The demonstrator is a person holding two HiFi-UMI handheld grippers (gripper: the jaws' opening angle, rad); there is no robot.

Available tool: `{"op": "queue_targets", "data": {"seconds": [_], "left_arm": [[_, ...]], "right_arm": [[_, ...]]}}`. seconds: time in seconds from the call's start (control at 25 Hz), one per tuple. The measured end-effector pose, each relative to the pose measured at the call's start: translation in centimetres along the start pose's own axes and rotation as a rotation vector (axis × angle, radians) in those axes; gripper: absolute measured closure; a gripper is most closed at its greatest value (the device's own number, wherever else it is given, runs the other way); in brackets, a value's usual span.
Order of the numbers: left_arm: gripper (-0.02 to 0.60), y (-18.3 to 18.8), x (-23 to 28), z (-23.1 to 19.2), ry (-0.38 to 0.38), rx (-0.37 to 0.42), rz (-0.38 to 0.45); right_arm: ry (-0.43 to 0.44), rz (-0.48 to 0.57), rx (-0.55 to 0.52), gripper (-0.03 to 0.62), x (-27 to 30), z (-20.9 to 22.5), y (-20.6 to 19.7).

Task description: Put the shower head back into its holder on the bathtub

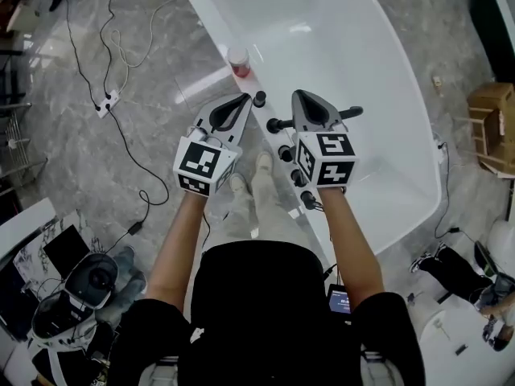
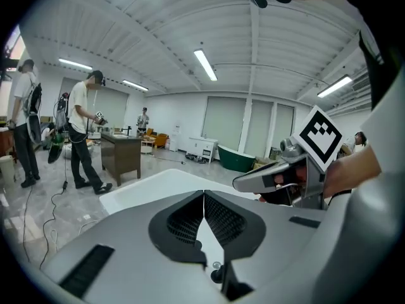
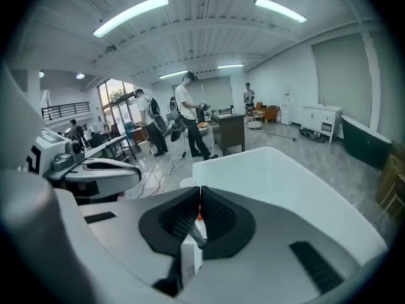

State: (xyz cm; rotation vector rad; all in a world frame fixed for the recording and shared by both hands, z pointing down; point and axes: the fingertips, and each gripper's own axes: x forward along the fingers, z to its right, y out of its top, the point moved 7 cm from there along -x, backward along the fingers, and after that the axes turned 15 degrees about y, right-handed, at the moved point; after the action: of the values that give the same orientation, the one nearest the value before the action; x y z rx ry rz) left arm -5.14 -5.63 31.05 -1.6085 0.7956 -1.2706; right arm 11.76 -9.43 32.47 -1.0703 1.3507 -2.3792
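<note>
Count, head view:
- white bathtub (image 1: pixel 386 95): 1
- left gripper (image 1: pixel 245 97) and right gripper (image 1: pixel 300 95): 2 in all
- bottle (image 1: pixel 239 61) on the tub rim: 1
- black knobs (image 1: pixel 286 153) along the rim: at least 4, exact number unclear
- power strip (image 1: pixel 107 103) on the floor: 1

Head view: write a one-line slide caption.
Left gripper and right gripper, both shut, hover over the rim of the bathtub.

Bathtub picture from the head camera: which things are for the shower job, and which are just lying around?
For the job: bathtub, black fittings on its rim, left gripper, right gripper, both with jaws shut and empty.

Just lying about: red-and-white bottle, floor cables, power strip, brown box.
</note>
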Motion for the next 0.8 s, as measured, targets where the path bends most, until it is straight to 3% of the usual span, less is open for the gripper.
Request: {"op": "queue_targets", "data": {"seconds": [0.8], "left_arm": [[0.568, 13.7, -11.8, 1.6, 0.093, 0.024, 0.214]], "right_arm": [[0.076, 0.207, -0.234, 0.572, -9.8, -9.9, 10.9]]}}
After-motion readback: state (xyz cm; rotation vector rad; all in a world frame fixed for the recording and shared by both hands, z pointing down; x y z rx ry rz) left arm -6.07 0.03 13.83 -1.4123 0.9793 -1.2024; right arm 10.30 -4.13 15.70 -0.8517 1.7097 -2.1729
